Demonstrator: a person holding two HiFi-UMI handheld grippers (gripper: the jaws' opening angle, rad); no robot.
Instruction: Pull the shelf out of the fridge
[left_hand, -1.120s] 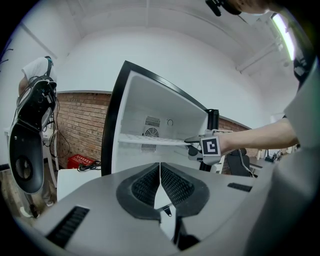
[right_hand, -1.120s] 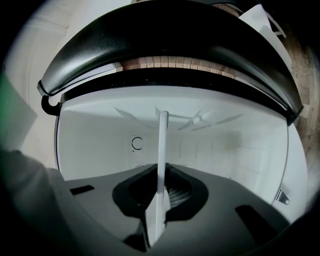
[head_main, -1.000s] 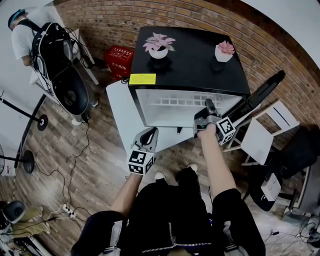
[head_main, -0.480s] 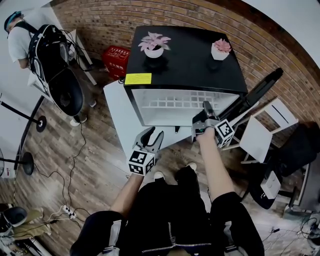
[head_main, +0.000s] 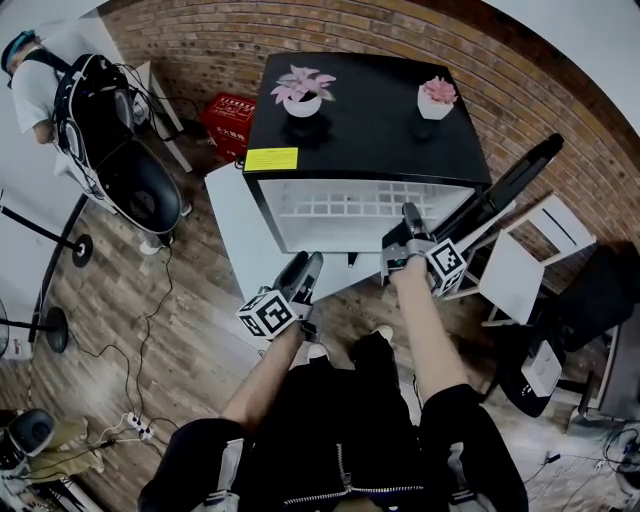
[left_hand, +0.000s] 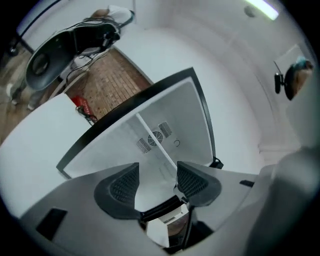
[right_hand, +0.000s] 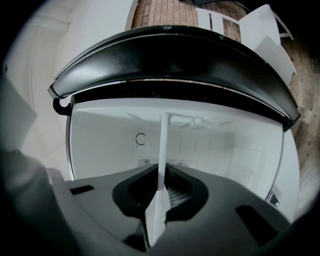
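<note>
Two grippers, one fridge, one shelf.

Item one: the right gripper (head_main: 410, 216). Its jaws pinch the front edge of the white wire shelf (head_main: 365, 205). In the right gripper view we see that edge as a thin white strip rising from between the ribbed pads (right_hand: 179, 194). The shelf lies level in the open front of the black fridge (head_main: 370, 125) and stretches ahead and to the left of this gripper.

Item two: the left gripper (head_main: 308, 262). It is low and off to the left of the right one, just short of the fridge's front and apart from the shelf. Its jaws are opening, and its pads (left_hand: 122, 184) stand wide apart with nothing between them (we see only the white fridge interior beyond).

Item three: on the fridge top, past both grippers, we count two potted pink plants (head_main: 305, 90), and a yellow label (head_main: 271, 158) at the near left corner.

Item four: a red crate (head_main: 238, 120) sits on the wooden floor far to the left gripper's left. A white chair (head_main: 520, 270) stands just right of the right gripper.
</note>
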